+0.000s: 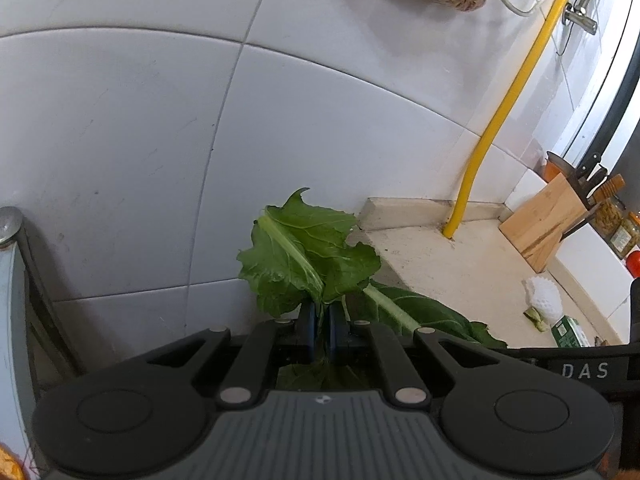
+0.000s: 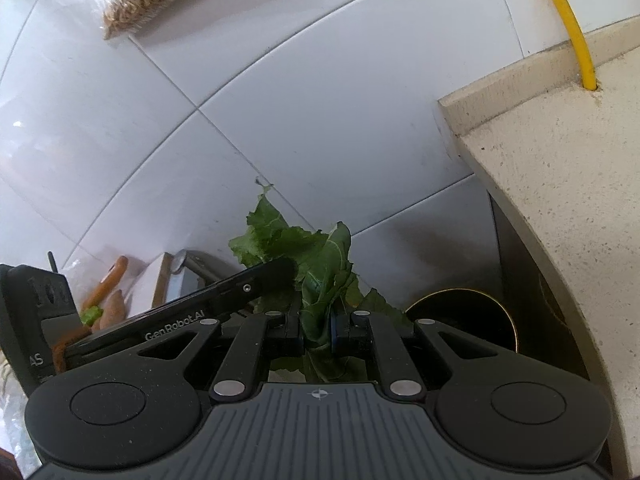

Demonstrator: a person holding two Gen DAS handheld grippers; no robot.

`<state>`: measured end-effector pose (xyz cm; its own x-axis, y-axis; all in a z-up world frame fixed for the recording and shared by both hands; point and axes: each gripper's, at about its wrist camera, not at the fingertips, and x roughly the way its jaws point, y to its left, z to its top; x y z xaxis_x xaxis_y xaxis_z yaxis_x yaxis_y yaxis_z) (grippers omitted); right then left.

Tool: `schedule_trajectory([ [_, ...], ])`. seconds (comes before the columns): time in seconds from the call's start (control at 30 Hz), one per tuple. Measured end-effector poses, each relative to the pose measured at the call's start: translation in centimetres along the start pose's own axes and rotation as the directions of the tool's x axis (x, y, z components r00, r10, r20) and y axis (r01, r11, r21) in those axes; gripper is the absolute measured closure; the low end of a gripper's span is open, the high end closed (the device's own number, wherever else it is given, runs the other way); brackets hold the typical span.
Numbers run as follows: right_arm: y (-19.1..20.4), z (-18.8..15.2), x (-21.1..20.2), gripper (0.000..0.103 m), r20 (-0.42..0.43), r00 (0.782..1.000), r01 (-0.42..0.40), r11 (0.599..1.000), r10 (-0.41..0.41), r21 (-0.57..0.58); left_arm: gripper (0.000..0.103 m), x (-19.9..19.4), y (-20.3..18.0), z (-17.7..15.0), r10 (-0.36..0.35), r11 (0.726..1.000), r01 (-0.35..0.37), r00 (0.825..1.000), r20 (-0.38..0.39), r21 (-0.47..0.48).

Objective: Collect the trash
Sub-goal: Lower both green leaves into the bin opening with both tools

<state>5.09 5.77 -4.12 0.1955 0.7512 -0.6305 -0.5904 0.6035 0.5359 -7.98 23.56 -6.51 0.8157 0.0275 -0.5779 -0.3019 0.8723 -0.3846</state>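
Note:
In the left wrist view my left gripper [image 1: 322, 320] is shut on a green vegetable leaf [image 1: 296, 256] that stands up between its blue pads, in front of the white tiled wall. A second leaf [image 1: 416, 312] hangs to its right. In the right wrist view my right gripper [image 2: 318, 326] is shut on a bunch of green leaves [image 2: 320, 264]. The left gripper's black finger [image 2: 224, 296] crosses in from the left and touches those leaves. More scraps lie on the counter: a white foam net [image 1: 542, 294], a small leaf bit [image 1: 536, 318] and a green carton [image 1: 570, 332].
A beige stone counter [image 2: 560, 184] runs on the right with a yellow hose [image 1: 516, 96] going into it. A wooden knife block [image 1: 544, 220] and jars [image 1: 616, 224] stand at the far right. Below the counter's end sits a dark round bin opening [image 2: 464, 316].

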Motion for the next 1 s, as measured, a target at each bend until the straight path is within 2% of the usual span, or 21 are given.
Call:
schedule_trajectory([
  [0.33, -0.1, -0.1, 0.8, 0.089, -0.006, 1.000, 0.030, 0.999, -0.030, 0.014, 0.099, 0.7, -0.1, -0.2, 0.020, 1.000, -0.020, 1.000, -0.022, 0.005],
  [1.0, -0.5, -0.3, 1.4, 0.088, -0.006, 0.999, 0.039, 0.999, -0.039, 0.030, 0.099, 1.7, -0.4, -0.2, 0.035, 0.999, -0.034, 0.999, -0.034, 0.024],
])
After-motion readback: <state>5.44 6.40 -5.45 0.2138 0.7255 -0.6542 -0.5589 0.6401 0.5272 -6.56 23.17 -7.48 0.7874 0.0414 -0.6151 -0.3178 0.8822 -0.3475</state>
